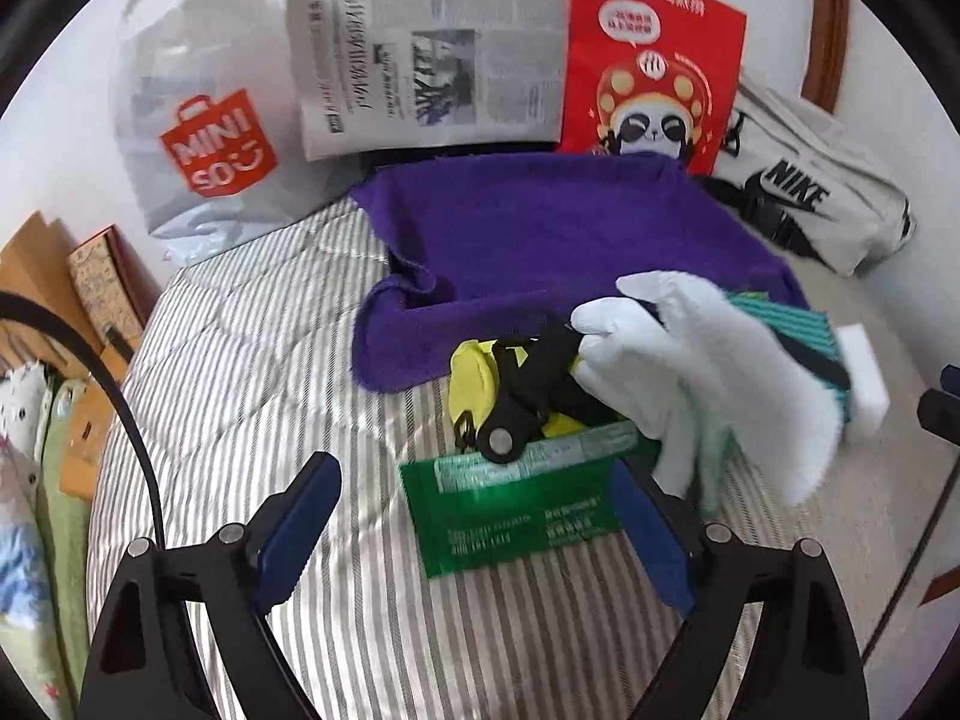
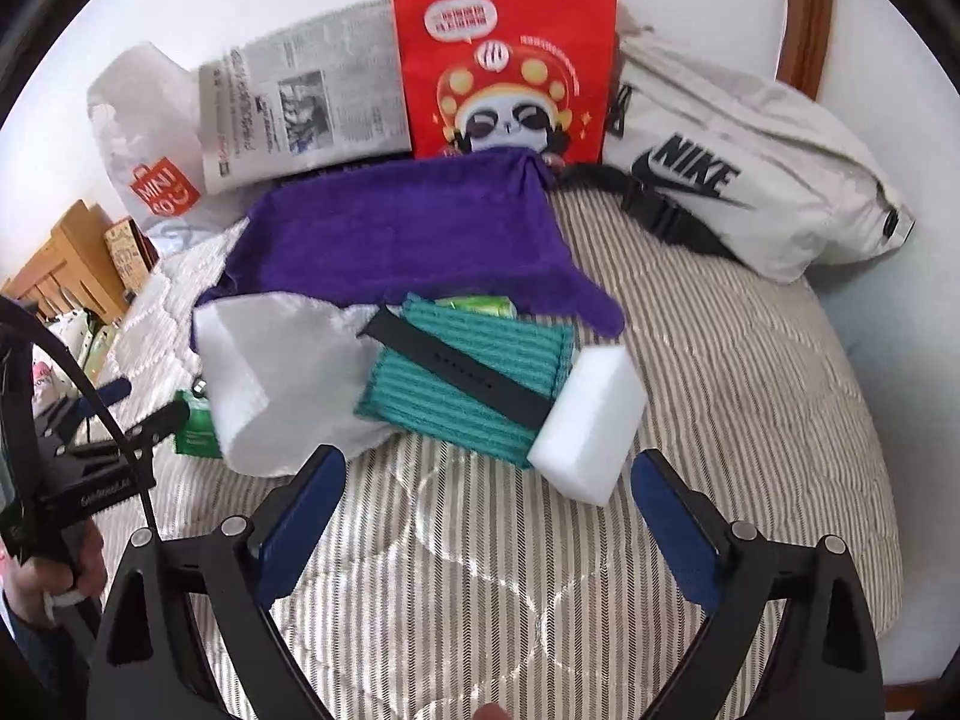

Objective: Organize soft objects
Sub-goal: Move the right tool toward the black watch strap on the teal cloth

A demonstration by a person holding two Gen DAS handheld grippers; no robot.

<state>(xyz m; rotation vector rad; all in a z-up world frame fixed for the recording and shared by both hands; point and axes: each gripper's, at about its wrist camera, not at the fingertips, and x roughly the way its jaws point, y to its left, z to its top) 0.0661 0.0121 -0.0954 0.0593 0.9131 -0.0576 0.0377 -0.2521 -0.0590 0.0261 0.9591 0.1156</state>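
1. Striped bedding (image 2: pixel 690 372) carries everything; it runs up to a white wall at the back, with a wooden headboard (image 2: pixel 807 18) at the back right corner.
2. Bare stripes lie open under both grippers and along the bed's right side; the left edge is crowded by a wooden frame (image 1: pixel 36 276) and boxes.
3. Along the back edge stand a grey bag (image 1: pixel 192 120) printed "MINISO", a newspaper (image 1: pixel 432 66) with print too small to read, and a red bag (image 2: pixel 507 60) with a panda face and Chinese characters.
4. At the back right a pale bag (image 2: pixel 744 180) reads "NIKE", its long axis slanting down toward the right edge.
5. A purple towel (image 2: pixel 402 234) spreads mid-bed, its far edge touching the red bag.
6. In front of the towel sits the pile: a white glove (image 1: pixel 708 372), fingers pointing back-left; a teal cloth (image 2: pixel 474 384); a black strap (image 2: pixel 462 369) lying diagonally across the cloth; and a white sponge (image 2: pixel 591 432) at the strap's near end, long axis slanting back-right.
7. A green packet (image 1: pixel 510 516) with unreadable small print lies nearest the left gripper, a yellow item (image 1: pixel 474 372) and black clip (image 1: pixel 522 402) just behind it.
8. The left gripper (image 1: pixel 480 528) stands wide, holding nothing, its jaws either side of the packet.
9. The right gripper (image 2: pixel 486 516) is wide and empty, above bare stripes just short of the sponge.
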